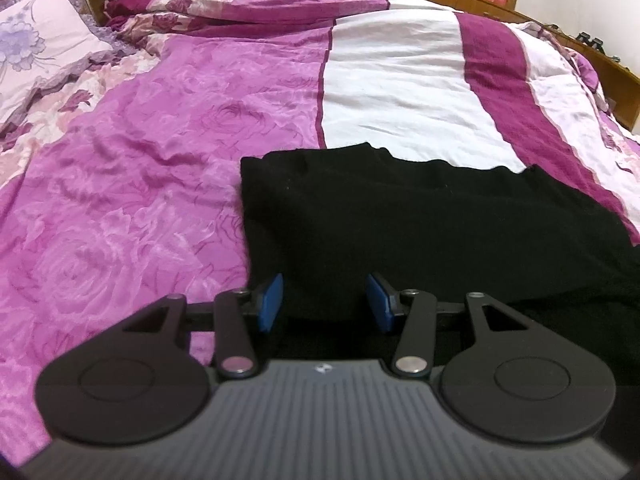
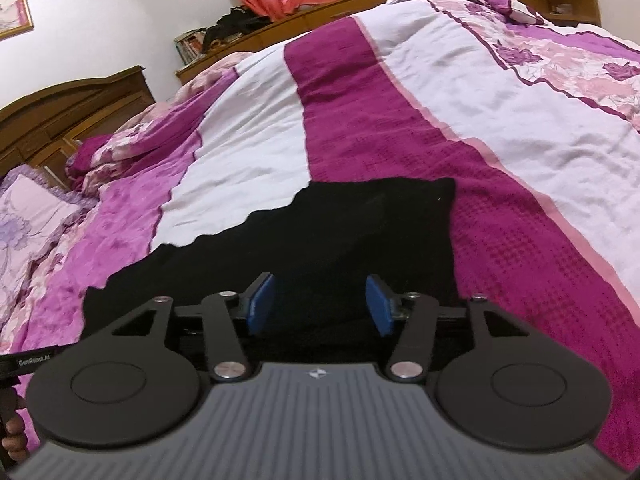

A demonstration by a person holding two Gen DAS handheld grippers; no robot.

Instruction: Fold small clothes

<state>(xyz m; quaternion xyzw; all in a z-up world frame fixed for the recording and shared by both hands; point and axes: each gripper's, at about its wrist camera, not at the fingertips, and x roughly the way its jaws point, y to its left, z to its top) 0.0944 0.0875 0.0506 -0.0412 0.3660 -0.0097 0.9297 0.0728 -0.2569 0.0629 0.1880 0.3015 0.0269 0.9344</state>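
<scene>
A black knitted garment lies flat on the purple-and-white floral bedspread. Left gripper and right gripper, both spread wide, point toward twelve o'clock over its near hem, apparently poised to pinch it.

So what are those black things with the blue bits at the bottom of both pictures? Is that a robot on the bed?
Not a robot. A person holds a grabbing tool in each hand, and each tool has a little camera looking forward along its two fingers. One picture comes from the left gripper, the other from the right gripper. The blue bits are soft pads on the fingers, like fingertips. Both tools are open and hold nothing; the pads stand apart. In front of them a black cloth lies spread on a bed with a pink, purple and white bedspread. It is the same black cloth in both pictures, seen from two sides. A pillow lies at the far left. The cloth is waiting to be folded.
</scene>
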